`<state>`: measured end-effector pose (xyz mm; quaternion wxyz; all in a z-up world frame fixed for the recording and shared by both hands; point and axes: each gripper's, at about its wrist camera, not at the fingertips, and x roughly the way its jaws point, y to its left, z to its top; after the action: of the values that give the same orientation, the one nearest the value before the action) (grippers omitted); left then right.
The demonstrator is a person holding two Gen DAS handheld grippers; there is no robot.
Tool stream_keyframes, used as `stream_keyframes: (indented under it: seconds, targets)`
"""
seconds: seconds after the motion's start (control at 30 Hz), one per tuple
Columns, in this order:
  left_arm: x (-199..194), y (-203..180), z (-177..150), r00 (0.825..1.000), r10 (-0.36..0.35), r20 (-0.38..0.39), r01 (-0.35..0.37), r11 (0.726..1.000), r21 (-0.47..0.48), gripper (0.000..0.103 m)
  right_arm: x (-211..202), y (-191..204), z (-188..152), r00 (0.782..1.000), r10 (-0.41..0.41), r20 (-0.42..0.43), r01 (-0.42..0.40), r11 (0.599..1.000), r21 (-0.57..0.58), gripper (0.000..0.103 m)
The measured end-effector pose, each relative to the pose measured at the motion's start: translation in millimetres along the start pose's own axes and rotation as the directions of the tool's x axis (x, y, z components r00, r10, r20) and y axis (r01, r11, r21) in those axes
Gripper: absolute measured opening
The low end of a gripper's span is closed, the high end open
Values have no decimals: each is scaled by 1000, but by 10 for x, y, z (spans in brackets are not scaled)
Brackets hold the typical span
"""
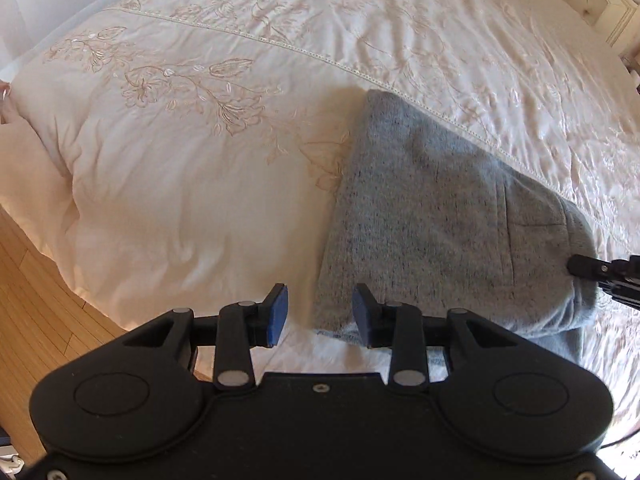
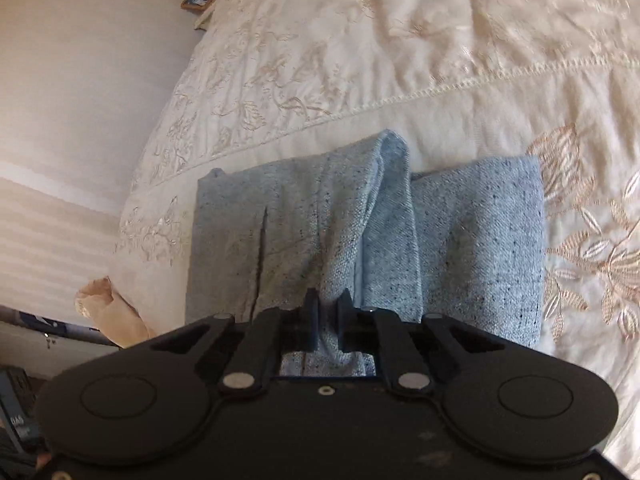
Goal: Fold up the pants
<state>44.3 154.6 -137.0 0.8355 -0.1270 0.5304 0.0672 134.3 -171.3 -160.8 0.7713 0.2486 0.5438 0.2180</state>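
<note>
While the grey pants (image 1: pixel 448 220) lay partly folded on the cream embroidered bedspread (image 1: pixel 200 200), near the bed's corner, the right gripper (image 2: pixel 328 320) was pinched onto a bunched ridge of their cloth, its pads close together with fabric between them. The left gripper (image 1: pixel 318 316) hung above the pants' near left corner with its jaws parted and nothing held; its blue pads (image 1: pixel 278 312) straddled the hem without pressing it.

From the right wrist view the pants looked doubled over, but an upper layer stood rumpled into a raised fold running away from the right gripper, and a flat panel lay beside it toward the floral stitching. Judging by that, the step in hand was to draw this layer across and lay it flat. Doing it well probably meant keeping the pinch on a single edge, lifting only enough to clear the lower layer, and bringing the left gripper onto the matching corner so the cloth travelled square rather than twisting.

Beyond the pants, the bedspread stretched open and uncluttered toward the lace trim line (image 1: pixel 280 44), giving ample room to carry the fold away from the person. On the pants' near left side the mattress edge dropped to the wooden floor (image 1: pixel 36 300), so cloth dragged that way could slide off.
</note>
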Motion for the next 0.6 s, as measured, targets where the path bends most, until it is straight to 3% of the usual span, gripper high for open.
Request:
stream_keyframes:
  seconds: [0.1, 0.17, 0.23, 0.37, 0.47, 0.6]
  targets:
    - [-28, -64, 166, 1000, -15, 26, 15, 1000, 12, 44, -457, 311, 1, 997, 7, 75, 0, 996, -87, 8]
    - [-26, -157, 250, 999, -20, 38, 19, 999, 36, 45, -607, 301, -57, 995, -34, 91, 42, 995, -91, 8]
    - [13, -268, 311, 998, -33, 45, 30, 997, 64, 46, -562, 144, -136, 992, -102, 73, 109, 990, -94, 10]
    - [163, -521, 330, 999, -42, 16, 39, 991, 131, 46, -238, -179, -201, 986, -169, 7, 169, 979, -116, 27]
    - [246, -723, 262, 998, -59, 8, 56, 978, 202, 47, -278, -256, -167, 983, -178, 41, 181, 980, -82, 32]
    - [512, -874, 151, 999, -11, -46, 23, 965, 261, 47, -238, -295, -54, 978, -194, 72, 199, 978, -64, 36]
